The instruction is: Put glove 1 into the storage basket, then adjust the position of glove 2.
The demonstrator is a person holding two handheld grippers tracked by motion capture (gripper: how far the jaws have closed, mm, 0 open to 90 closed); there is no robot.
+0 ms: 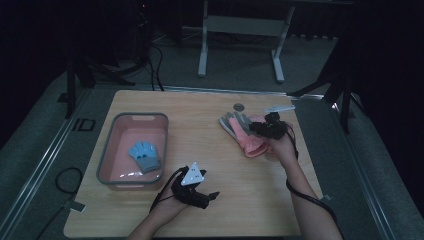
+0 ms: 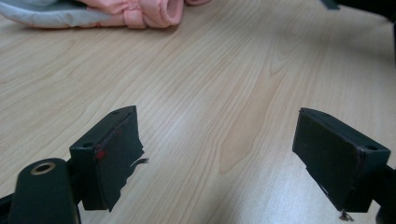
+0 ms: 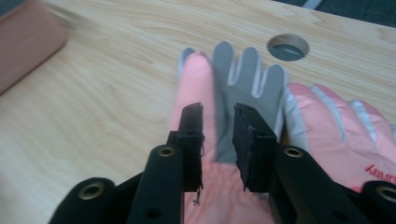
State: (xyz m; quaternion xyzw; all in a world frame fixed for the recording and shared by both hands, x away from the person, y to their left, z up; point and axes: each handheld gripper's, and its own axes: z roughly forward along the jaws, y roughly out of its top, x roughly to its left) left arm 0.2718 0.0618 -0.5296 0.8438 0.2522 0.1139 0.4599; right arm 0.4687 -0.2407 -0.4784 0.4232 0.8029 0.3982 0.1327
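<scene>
Right gripper view is showing the right claw [image 3: 218, 144] standing narrowly apart over a pink glove [image 3: 205, 93]; the left claw [image 2: 224, 158] is hovering wide open, gripping nothing.

Looking like a lab or recording room: light wooden table [image 1: 200, 210] sitting on grey carpet [image 1: 240, 65], black drapes hanging all around, white desk legs [image 1: 202, 50] standing behind, cables [image 1: 155, 65] trailing across the floor.

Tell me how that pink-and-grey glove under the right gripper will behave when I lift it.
The glove looks padded and soft, so it will probably droop from wherever the right gripper pinches it. It seems light for its size. It overlaps the second pink glove, which may drag along.
</scene>
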